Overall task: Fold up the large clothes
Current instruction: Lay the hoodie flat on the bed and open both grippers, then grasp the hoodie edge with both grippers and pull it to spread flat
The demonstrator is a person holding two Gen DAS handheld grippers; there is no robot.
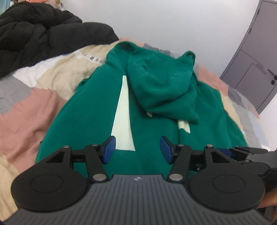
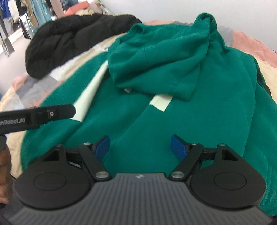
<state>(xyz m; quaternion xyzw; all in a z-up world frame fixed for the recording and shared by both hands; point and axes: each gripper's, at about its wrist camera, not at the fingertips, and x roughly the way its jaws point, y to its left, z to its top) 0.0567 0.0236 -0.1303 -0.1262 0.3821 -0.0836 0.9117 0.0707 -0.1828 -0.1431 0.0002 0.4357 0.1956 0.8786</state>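
A large green hoodie (image 1: 155,86) with pale white panels lies spread on the bed, its hood (image 2: 164,57) folded down over the body. My left gripper (image 1: 137,141) hovers over the hoodie's near part, blue pads (image 1: 109,148) well apart, nothing between them. My right gripper (image 2: 140,138) hangs close beside it over the same near part, also open and empty. A finger of the right gripper (image 1: 251,149) shows at the right edge of the left wrist view. The left one's black finger (image 2: 52,114) crosses the left side of the right wrist view.
A patchwork bed cover (image 1: 26,112) in pink, beige and grey lies under the hoodie. A black puffer jacket (image 2: 69,39) is heaped at the far left. A grey door (image 1: 256,60) stands to the right, and hanging clothes (image 2: 26,13) at the far left.
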